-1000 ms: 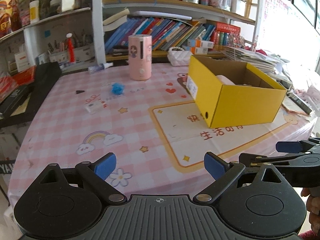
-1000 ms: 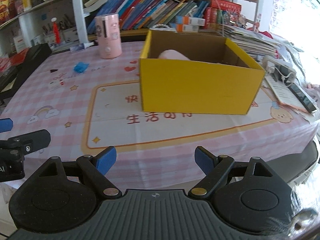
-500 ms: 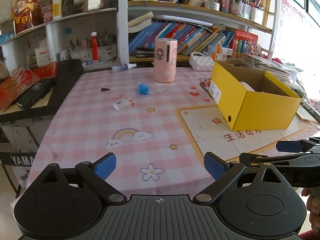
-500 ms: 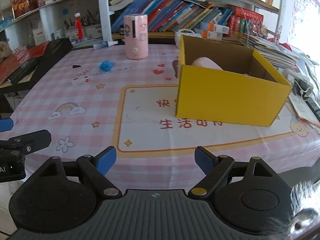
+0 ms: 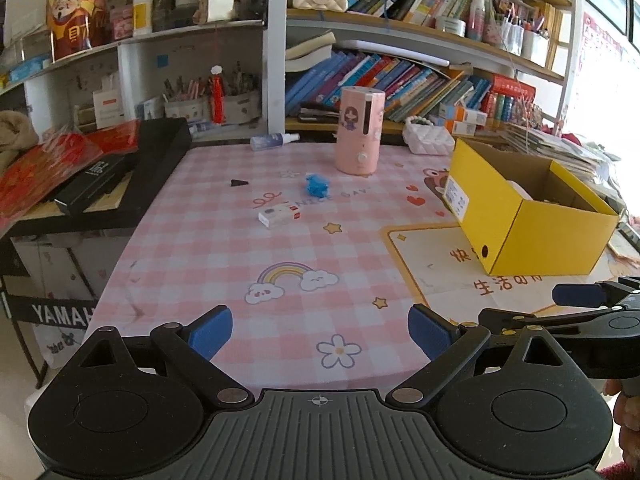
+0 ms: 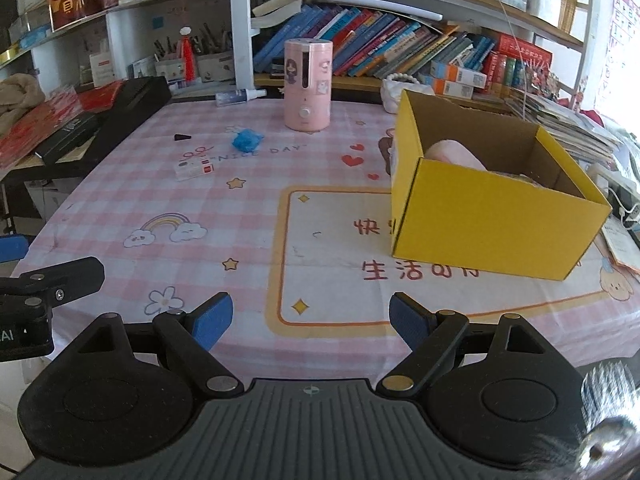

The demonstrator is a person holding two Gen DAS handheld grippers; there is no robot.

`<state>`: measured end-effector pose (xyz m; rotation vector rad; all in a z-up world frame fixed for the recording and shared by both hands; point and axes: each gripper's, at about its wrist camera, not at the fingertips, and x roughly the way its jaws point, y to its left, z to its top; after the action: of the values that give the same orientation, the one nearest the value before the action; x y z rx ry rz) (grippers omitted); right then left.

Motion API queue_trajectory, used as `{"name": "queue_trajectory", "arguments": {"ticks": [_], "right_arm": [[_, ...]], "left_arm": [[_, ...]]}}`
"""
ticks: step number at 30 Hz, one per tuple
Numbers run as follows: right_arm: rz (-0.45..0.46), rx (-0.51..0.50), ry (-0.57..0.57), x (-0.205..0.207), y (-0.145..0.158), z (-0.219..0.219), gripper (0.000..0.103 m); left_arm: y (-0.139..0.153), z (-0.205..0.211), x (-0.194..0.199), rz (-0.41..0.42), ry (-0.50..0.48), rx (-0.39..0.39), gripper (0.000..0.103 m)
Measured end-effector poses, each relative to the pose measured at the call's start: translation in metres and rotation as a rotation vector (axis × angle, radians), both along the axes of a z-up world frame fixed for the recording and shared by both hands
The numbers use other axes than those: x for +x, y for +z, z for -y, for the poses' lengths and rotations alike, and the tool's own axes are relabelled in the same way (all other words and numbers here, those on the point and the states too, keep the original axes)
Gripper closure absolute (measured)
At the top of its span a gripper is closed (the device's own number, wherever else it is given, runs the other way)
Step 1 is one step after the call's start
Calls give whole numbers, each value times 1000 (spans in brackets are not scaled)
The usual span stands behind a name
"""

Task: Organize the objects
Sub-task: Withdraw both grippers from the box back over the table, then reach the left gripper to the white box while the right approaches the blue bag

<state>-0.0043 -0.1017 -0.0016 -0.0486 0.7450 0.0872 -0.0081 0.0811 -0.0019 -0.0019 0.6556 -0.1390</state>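
Judging by what lies about, the tidying is under way but not finished. A yellow box [image 6: 496, 216] stands open on the right side of the counter [image 6: 248, 240], and 1 pale pink thing [image 6: 452, 154] already rests inside it; what it is cannot be told. Left out on the checked cloth are 4 things: a pink canister [image 6: 307, 84] upright near the far edge, a blue crumpled lump [image 6: 246, 140] just in front of it to the left, a small white packet [image 6: 195, 169] nearer the left edge, and a tiny black wedge [image 6: 182, 136] beyond that. A spray bottle [image 6: 240, 96] lies on its side at the back. If these belong in the box, most of the work remains.

Both tools hover over the near edge of the counter, well apart from every loose thing. The right gripper [image 6: 310, 322] has its jaws spread wide with nothing between them, only cloth showing in the gap. The left gripper [image 5: 320, 332] is likewise wide apart and empty, touching nothing.
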Motion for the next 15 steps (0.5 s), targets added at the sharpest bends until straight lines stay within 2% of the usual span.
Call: {"name": "queue_trajectory", "arguments": {"ticks": [15], "right_arm": [[-23,-8,55,43,-6,-5,19]], "left_arm": [[-9,0,36,-36,31,-16,7]]}}
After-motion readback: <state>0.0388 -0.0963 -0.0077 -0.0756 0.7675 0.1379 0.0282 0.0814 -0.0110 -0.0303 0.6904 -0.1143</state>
